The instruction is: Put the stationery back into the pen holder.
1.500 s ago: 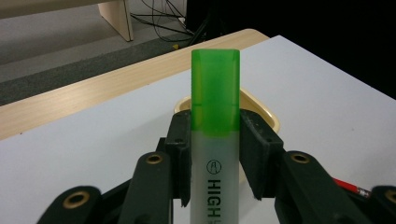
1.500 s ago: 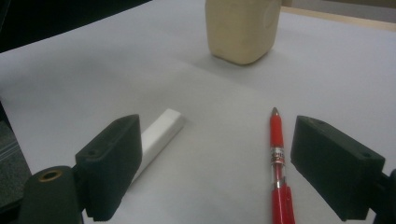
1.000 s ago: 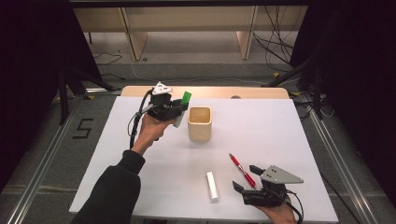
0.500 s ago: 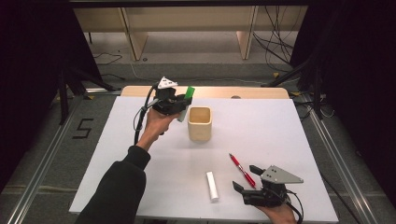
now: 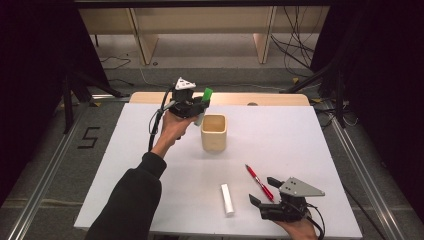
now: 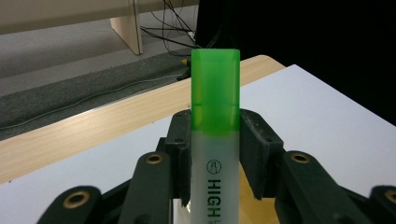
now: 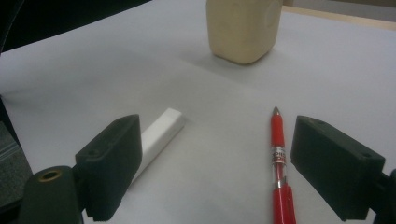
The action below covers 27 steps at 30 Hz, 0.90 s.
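Left gripper [image 5: 194, 106], raised just beside the beige cup [image 5: 214, 132], jaws clamped on a green-capped highlighter [image 6: 215, 140] that stands upright between the pads, cap above them. Right gripper [image 5: 261, 207] rests near the table's [image 5: 125, 165] close edge, jaws wide apart and empty, with the red pen [image 7: 279, 163] and a white stick [image 7: 156, 137] lying ahead of it. Likely risk: the highlighter's lower end could strike the cup rim and tip the cup, or slide in the narrow grip. Compared with a second ago, the left gripper has carried the highlighter slightly farther from the person; the right has not moved.
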Tool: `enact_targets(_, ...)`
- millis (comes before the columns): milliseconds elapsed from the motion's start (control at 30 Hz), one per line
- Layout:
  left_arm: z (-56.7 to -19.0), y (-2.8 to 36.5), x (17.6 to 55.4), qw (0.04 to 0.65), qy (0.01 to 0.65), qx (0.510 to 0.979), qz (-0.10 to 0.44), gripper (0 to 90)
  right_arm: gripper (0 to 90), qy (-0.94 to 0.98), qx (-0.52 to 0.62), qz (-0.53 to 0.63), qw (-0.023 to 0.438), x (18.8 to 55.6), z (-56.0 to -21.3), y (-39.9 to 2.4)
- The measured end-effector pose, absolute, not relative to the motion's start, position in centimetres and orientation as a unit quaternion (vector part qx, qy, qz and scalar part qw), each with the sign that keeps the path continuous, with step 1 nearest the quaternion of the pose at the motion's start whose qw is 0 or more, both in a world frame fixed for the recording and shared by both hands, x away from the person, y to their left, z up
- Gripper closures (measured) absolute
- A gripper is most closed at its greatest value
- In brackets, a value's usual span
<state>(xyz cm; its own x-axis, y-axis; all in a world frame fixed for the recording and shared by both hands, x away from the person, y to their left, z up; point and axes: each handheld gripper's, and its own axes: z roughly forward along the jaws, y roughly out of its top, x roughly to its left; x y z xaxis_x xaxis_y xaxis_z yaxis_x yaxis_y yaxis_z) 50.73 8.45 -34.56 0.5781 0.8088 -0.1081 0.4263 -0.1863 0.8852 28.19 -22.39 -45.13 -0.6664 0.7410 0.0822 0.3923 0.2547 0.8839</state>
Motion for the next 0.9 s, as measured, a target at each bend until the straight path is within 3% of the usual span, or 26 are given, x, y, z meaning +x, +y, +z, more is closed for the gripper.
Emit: enact_targets(900,-35.4,5.5,51.5,0.488,0.410,0.749,0.181,66.4,17.3,0.772,0.368,0.488,0.177,28.2,-45.1,-22.4)
